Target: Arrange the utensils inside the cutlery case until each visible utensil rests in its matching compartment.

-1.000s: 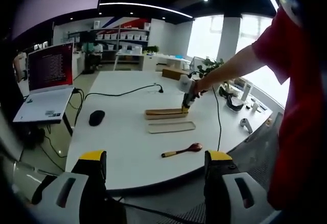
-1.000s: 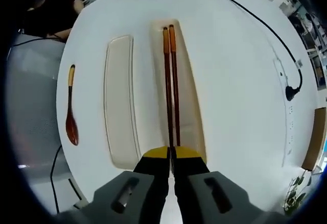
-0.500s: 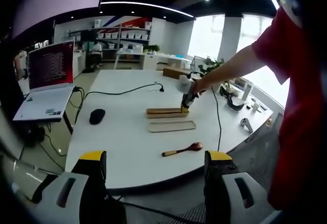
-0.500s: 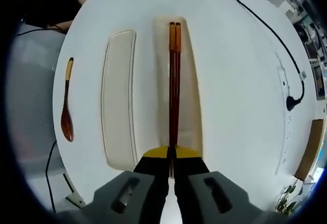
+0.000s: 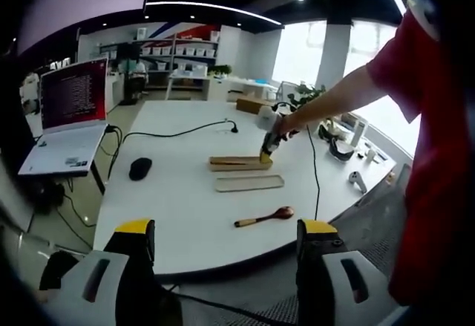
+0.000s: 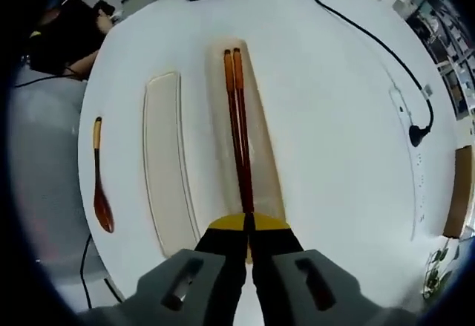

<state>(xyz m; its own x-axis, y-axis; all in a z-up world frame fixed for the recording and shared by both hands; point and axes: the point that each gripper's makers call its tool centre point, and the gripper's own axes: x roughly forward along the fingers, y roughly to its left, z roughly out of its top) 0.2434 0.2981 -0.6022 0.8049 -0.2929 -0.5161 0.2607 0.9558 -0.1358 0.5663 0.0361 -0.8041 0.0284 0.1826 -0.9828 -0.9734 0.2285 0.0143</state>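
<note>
My right gripper (image 6: 247, 226) is shut on the near ends of a pair of red-brown chopsticks (image 6: 237, 127), which stretch along the open wooden cutlery case (image 6: 263, 159). Left of the case lies its pale lid (image 6: 165, 163), flat on the white table (image 6: 334, 140). A wooden spoon (image 6: 99, 181) rests further left near the table edge. In the left gripper view my left gripper (image 5: 224, 238) stands open below the table's near edge, with the spoon (image 5: 265, 217), lid (image 5: 249, 183) and case (image 5: 234, 164) beyond it. The right gripper (image 5: 266, 157) touches the case's right end there.
A black mouse (image 5: 139, 168) and an open laptop (image 5: 68, 118) sit at the table's left. A black cable (image 6: 371, 44) runs across the far side to a plug. A brown box (image 5: 252, 106) stands at the back. A person's arm in a red sleeve (image 5: 404, 73) reaches in from the right.
The right gripper view has shifted and tilted over the case; the chopsticks now angle slightly left along it, still held. The left gripper has stayed put.
</note>
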